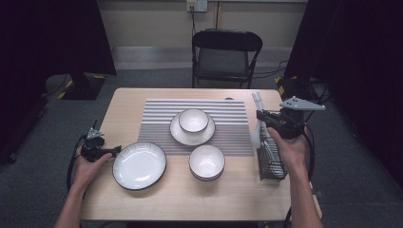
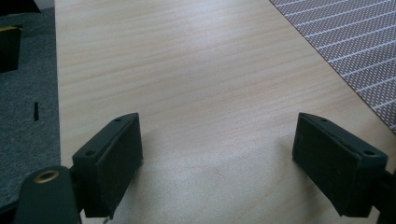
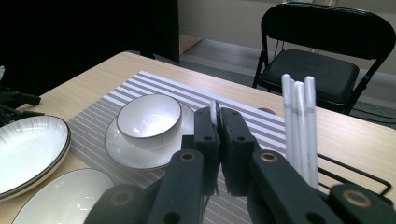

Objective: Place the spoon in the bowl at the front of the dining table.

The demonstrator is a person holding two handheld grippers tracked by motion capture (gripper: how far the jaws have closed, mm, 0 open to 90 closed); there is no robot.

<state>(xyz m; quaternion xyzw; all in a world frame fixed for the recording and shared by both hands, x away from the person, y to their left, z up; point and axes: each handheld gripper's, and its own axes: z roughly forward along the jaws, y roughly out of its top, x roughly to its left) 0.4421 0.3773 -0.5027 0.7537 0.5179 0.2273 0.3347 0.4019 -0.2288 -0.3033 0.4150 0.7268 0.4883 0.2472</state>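
My right gripper (image 1: 260,115) hovers over the table's right side, just above a black wire rack (image 1: 272,161). Its jaws are shut on a thin white utensil (image 3: 213,112), which hangs down below them (image 1: 256,135). Several white sticks (image 3: 299,126) stand upright in the rack beside the right gripper (image 3: 219,114). My left gripper (image 1: 116,150) rests low at the table's left edge, pointing at the rim of a large white plate (image 1: 139,165). It stands open (image 2: 219,140) with bare wood between the jaws.
A striped placemat (image 1: 157,128) carries a bowl (image 1: 193,119) on a saucer (image 1: 178,133). Another bowl (image 1: 206,162) sits in front of the mat. A black folding chair (image 1: 225,52) stands behind the table (image 1: 190,199).
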